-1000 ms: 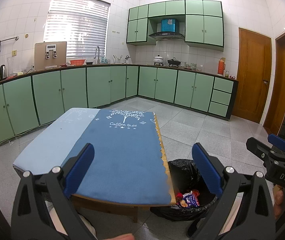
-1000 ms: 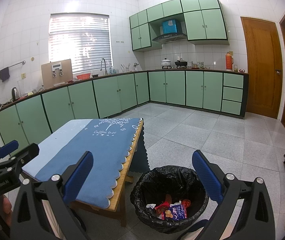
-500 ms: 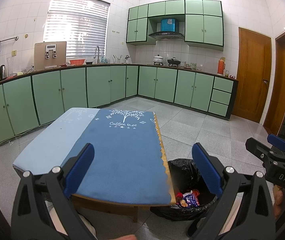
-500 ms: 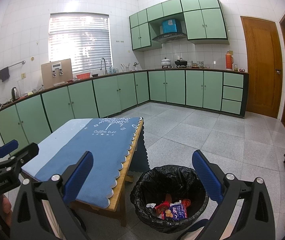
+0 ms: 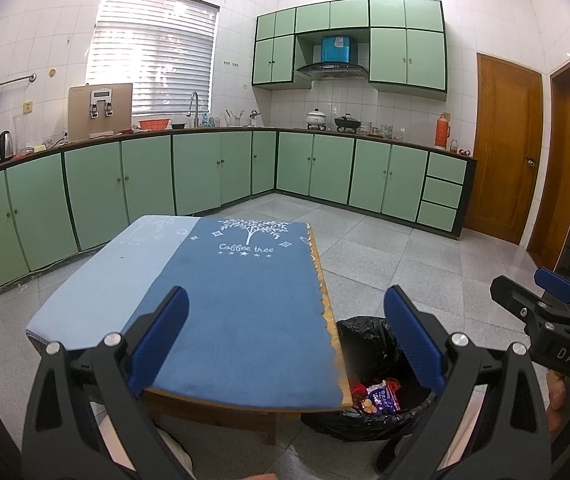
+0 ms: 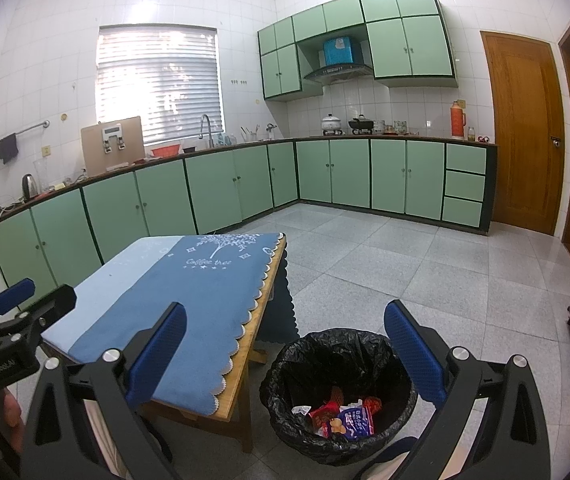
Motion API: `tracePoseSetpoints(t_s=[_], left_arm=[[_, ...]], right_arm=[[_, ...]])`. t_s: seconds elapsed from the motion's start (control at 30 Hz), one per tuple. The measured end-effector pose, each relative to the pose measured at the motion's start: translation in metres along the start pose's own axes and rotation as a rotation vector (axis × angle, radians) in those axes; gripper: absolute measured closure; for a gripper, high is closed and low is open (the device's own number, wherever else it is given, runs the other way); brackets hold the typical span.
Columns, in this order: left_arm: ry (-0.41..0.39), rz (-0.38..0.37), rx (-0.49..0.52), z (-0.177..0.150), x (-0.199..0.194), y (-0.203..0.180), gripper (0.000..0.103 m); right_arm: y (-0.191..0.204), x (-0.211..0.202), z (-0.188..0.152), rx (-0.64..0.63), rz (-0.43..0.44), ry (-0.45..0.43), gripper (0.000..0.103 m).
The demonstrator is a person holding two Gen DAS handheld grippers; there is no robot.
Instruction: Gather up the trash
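Hovering with fingers apart and empty, the right claw (image 6: 285, 356) is sitting nearer the trash bin (image 6: 341, 392) below-right of the bare surface (image 6: 189, 300), while the left claw (image 5: 285, 340) is gaping over the cloth.

The blue cloth (image 5: 241, 304) on the table says "Coffee tree" in white, w/ a white tree pic above it & stars below. The right gripper (image 5: 557, 320) body says "DAS" in the left wrist view. The left gripper (image 6: 9, 332) has small white letters too, too blurry to read. The snack bag (image 6: 351, 420) in the bin has print, can't read it.
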State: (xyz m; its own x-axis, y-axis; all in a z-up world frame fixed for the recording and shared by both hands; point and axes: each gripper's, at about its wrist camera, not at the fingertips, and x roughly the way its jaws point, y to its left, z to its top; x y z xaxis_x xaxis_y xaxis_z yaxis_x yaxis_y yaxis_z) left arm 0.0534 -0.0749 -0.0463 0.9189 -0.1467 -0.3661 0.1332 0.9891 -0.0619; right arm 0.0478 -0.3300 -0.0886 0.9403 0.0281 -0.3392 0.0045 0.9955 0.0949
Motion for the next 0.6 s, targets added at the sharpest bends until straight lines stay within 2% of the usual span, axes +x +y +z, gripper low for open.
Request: tracePoseSetpoints(t_s=[0.6], left_arm=[[-0.001, 0.000, 0.003, -0.0072, 0.0023, 0.0075, 0.008]], right_arm=[[-0.0005, 0.0025, -0.0038, 0.000, -0.002, 0.000, 0.006]])
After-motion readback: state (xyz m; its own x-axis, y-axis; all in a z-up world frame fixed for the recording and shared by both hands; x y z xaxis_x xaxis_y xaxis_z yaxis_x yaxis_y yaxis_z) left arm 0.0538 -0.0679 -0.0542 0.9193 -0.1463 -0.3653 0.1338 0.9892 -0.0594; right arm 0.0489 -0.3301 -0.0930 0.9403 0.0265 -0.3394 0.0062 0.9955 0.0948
